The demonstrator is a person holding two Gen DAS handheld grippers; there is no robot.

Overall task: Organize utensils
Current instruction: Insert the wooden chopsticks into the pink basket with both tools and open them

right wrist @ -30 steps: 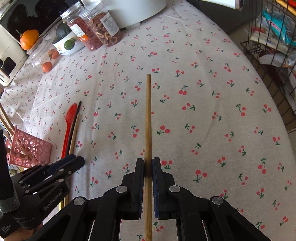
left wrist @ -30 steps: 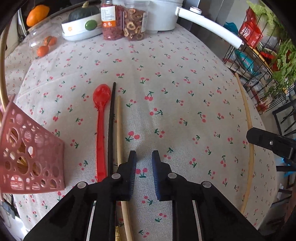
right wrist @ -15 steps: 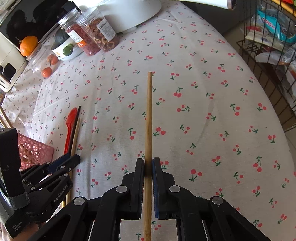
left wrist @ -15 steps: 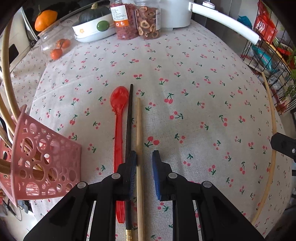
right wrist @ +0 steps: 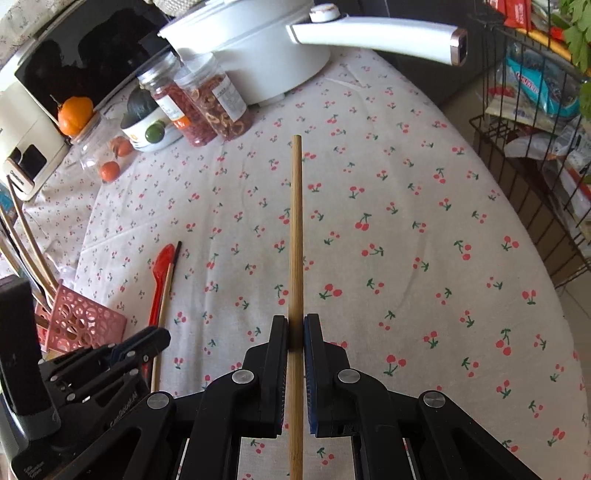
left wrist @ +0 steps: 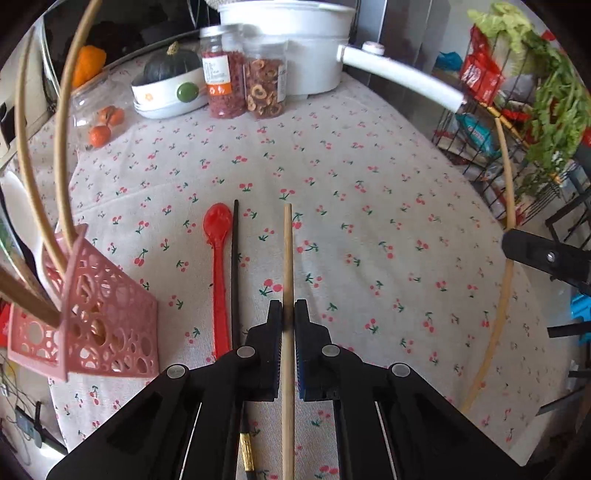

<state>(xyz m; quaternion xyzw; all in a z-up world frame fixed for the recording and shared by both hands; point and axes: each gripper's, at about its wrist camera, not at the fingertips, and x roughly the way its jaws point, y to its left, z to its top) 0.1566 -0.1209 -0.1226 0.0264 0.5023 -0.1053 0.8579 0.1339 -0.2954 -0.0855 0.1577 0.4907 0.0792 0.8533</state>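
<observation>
My left gripper is closing its jaws, and the pads press on a pale wooden chopstick that points away over the cherry tablecloth. Left of it lie a black chopstick and a red spoon. A pink perforated utensil basket stands at the left with several sticks in it. My right gripper is shut on a darker bamboo chopstick held above the cloth. The right wrist view also shows the left gripper, the red spoon and the basket at lower left.
At the table's far end stand a white pot with a long handle, two jars of dried food, a bowl and some oranges. A wire rack with packets and greens stands past the right edge.
The left gripper moved over the pale chopstick, closed on it and raised it away from the black chopstick. The right gripper rose a little, its chopstick still held.
</observation>
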